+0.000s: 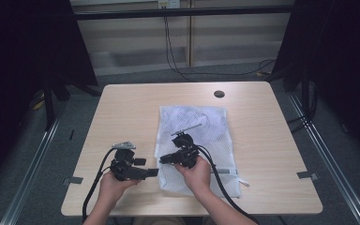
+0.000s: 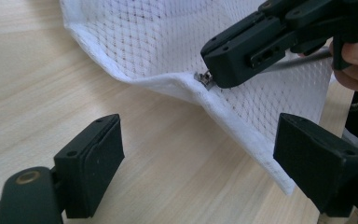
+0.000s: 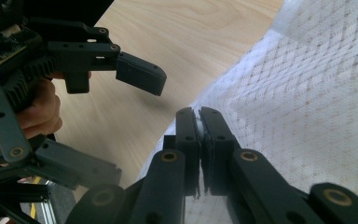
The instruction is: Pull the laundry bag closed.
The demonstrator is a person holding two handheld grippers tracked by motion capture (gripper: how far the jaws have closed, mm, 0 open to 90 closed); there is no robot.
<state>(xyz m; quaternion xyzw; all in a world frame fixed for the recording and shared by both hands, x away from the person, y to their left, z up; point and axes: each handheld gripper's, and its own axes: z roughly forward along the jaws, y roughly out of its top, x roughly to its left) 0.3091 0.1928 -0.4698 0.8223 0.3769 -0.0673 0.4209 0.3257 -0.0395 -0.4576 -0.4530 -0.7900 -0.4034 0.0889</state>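
A white mesh laundry bag (image 1: 201,126) lies flat on the light wooden table (image 1: 131,108), right of the middle. My right gripper (image 1: 165,159) reaches across the bag's left edge and is shut on the small metal zipper pull (image 2: 204,78) there, lifting the hem a little. In the right gripper view its jaws (image 3: 199,122) are pressed together over the bag's edge (image 3: 242,93). My left gripper (image 1: 146,167) sits just left of the bag, near the table's front. It stands open (image 2: 200,163), with bare wood and the bag's white hem (image 2: 242,126) between its pads.
A dark round hole (image 1: 219,93) sits near the table's far edge. The bag's zipper tape (image 1: 229,172) runs along its near right side. Cables trail over the floor behind the table (image 1: 178,65), and black curtains hang at both sides.
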